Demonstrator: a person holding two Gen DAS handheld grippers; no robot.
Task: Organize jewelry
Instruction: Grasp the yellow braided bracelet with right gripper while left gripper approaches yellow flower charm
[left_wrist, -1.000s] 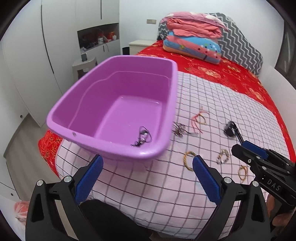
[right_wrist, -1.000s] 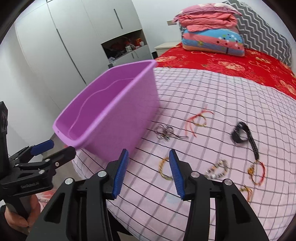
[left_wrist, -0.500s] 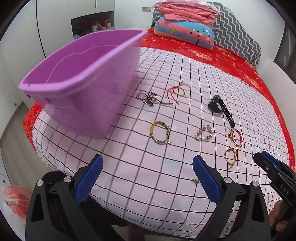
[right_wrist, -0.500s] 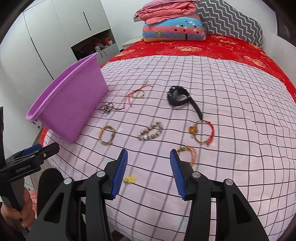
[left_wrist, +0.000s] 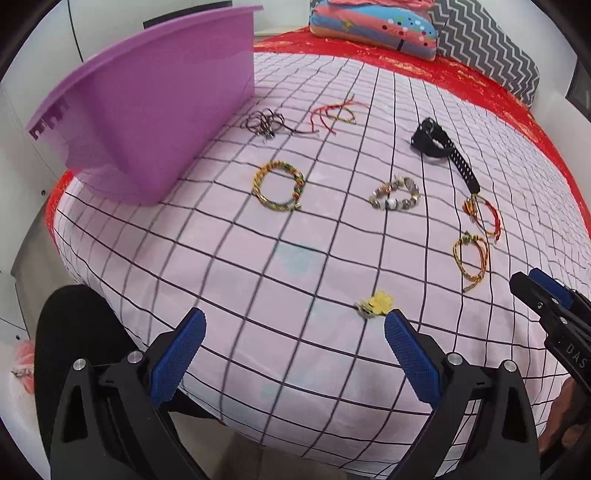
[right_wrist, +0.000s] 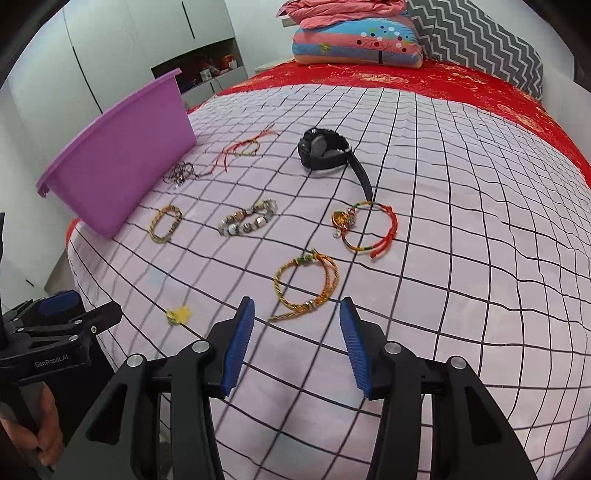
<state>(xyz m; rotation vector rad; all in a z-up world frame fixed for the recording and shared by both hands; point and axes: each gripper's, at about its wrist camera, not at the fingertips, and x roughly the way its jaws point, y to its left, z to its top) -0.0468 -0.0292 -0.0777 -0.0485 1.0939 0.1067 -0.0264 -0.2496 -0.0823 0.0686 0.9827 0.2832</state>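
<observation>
Several pieces of jewelry lie on a pink checked sheet (left_wrist: 229, 258). A purple tub (left_wrist: 155, 107) stands at the far left. My right gripper (right_wrist: 297, 314) hovers just in front of a gold braided bracelet (right_wrist: 306, 288), its jaws opening with nothing between them. A red cord bracelet (right_wrist: 369, 229), a beaded bracelet (right_wrist: 247, 221), a black watch (right_wrist: 325, 149) and a dark chain (right_wrist: 181, 173) lie beyond. My left gripper (left_wrist: 295, 325) is wide open and empty near the sheet's front edge, a small yellow charm (left_wrist: 376, 302) by its right fingertip.
Folded quilts (right_wrist: 354, 37) and a grey zigzag pillow (right_wrist: 476, 40) sit at the bed's head on a red cover (right_wrist: 443, 85). White wardrobes (right_wrist: 110, 48) stand on the left. A dark trouser leg (left_wrist: 77, 325) shows below the bed edge.
Both grippers have swung right and down, away from the purple tub toward the near edge of the sheet. The bracelets now lie close ahead, and the right jaws stand wider.
</observation>
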